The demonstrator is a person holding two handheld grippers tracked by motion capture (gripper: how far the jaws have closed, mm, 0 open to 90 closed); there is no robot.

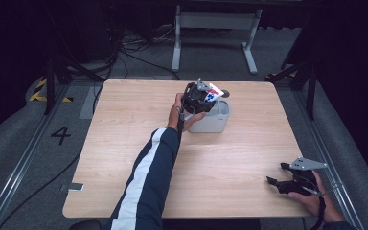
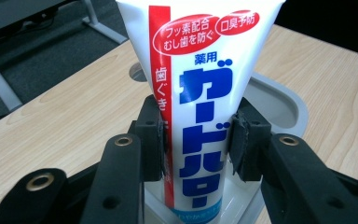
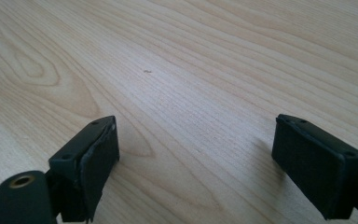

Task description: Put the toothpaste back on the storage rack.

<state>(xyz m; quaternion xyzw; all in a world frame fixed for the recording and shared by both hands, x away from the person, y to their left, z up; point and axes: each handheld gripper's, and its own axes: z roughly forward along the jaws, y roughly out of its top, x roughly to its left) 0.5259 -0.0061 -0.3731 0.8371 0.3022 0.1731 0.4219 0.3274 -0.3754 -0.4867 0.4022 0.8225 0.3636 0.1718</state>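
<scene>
White tube [image 2: 200, 93] sits clamped in the left gripper [image 2: 198, 140], hanging over the grey tub [image 1: 219, 117] at twelve o'clock on the table [image 1: 124, 143]. It looks like a drop-in; next the jaws must part. Right gripper [image 3: 196, 154] rests wide open and empty at four o'clock, nothing obstructing.

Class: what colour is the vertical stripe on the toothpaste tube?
Red, on the white toothpaste tube, clearest in the left gripper view.

Light wood surface [image 1: 124, 124] sits on grey carpet floor [image 1: 19, 139], cables [image 1: 129, 52] snaking behind it, a white frame stand [image 1: 215, 33] further back, dark all round, a "4" [image 1: 60, 135] marked left.
</scene>
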